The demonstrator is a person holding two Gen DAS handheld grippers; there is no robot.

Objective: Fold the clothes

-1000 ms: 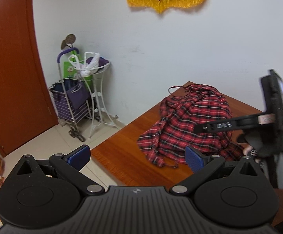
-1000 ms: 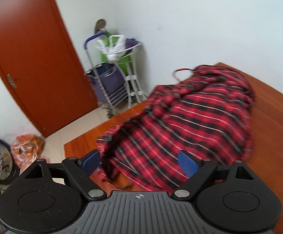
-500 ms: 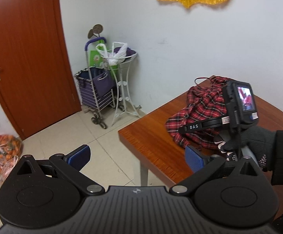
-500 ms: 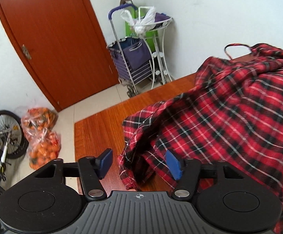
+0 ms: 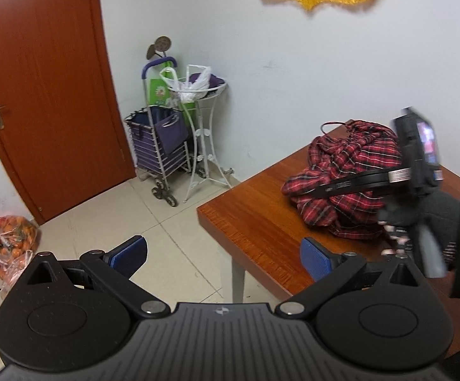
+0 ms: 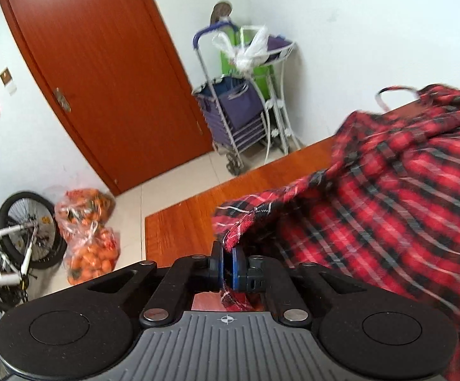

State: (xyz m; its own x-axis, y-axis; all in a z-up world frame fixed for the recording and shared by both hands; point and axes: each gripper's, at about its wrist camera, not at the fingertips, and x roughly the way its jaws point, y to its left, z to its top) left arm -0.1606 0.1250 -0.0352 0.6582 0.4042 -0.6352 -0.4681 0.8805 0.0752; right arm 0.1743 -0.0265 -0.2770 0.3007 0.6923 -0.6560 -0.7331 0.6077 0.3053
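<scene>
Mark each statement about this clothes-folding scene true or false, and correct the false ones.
1. The right gripper is shut on an edge of the plaid shirt. True.
2. The left gripper is clamped on the shirt. False: its jaws stand wide apart with nothing between them.
3. The shirt lies neatly folded on the table. False: it is a crumpled heap.
4. A shopping trolley stands near the door. True.
5. The bags of oranges sit on the table. False: they are on the floor.
</scene>
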